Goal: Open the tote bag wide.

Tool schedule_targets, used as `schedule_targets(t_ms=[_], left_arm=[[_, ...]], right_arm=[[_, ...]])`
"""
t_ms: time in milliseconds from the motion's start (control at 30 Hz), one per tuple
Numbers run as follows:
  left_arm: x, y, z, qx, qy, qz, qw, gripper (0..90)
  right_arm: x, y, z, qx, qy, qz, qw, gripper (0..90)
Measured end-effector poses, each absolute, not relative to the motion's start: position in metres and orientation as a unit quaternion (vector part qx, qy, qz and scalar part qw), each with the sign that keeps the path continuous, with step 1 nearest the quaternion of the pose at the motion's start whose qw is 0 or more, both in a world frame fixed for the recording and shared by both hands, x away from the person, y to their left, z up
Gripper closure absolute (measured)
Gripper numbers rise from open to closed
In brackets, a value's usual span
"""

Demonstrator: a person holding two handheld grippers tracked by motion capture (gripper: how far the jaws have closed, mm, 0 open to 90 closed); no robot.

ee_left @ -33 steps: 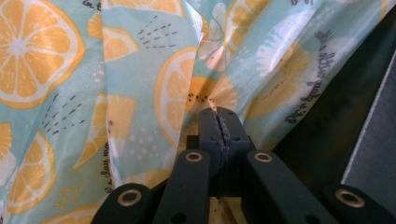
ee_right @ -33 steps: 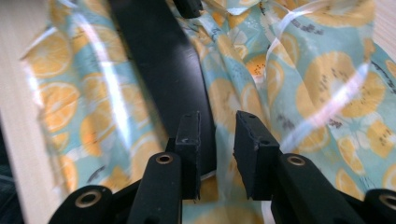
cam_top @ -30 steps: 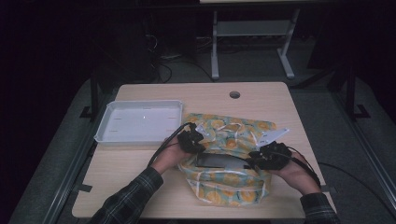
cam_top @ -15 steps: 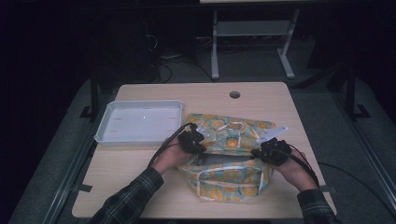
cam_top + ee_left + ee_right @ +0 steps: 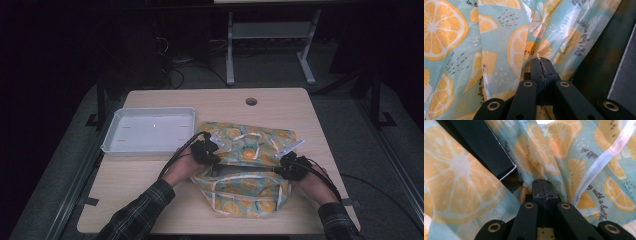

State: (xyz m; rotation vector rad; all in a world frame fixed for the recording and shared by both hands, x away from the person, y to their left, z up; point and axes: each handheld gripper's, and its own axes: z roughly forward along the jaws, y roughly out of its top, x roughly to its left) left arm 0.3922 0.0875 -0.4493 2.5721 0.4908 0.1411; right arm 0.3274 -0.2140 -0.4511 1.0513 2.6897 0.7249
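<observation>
On the surface (image 5: 150,180), just right of the tray: the lemon-print bag (image 5: 245,165) lies across the right half, its far part flat and its near part bunched up toward the person.
Bag's look: pale blue fabric printed with orange citrus slices and small script, trimmed with pale straps (image 5: 599,160).
Left tongs (image 5: 206,150): at the bag's left edge, nearest the tray; in the left gripper view the jaws are clenched together with a fold of the bag's fabric (image 5: 524,45) pinched between their tips.
Right tongs (image 5: 291,166): at the bag's right edge, on the side away from the tray; in the right gripper view the jaws are likewise clenched, gripping a pleat of the fabric (image 5: 554,152) at their tips.
Bag relative to both tongs: stretched between them, its mouth opening in the gap.
Dark flat item (image 5: 484,147): a black, white-edged corner sits inside the bag's folds, just beside the right tongs.
Tray (image 5: 150,132): white, shallow, on the left half of the surface, its right corner close to the left tongs.
</observation>
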Motion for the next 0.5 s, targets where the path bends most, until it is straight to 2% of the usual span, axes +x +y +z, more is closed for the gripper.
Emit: schedule_targets(t_ms=[367, 500], left_arm=[[0.3926, 0.0878, -0.4502, 0.944, 0.188, 0.051, 0.265, 88.0], [0.396, 0.0897, -0.4498, 0.943, 0.194, 0.04, 0.269, 81.7]], right_arm=[[0.3254, -0.2184, -0.4515, 0.36, 0.896, 0.249, 0.073, 89.5], [0.3246, -0.2206, -0.4469, 0.367, 0.889, 0.263, 0.077, 88.0]])
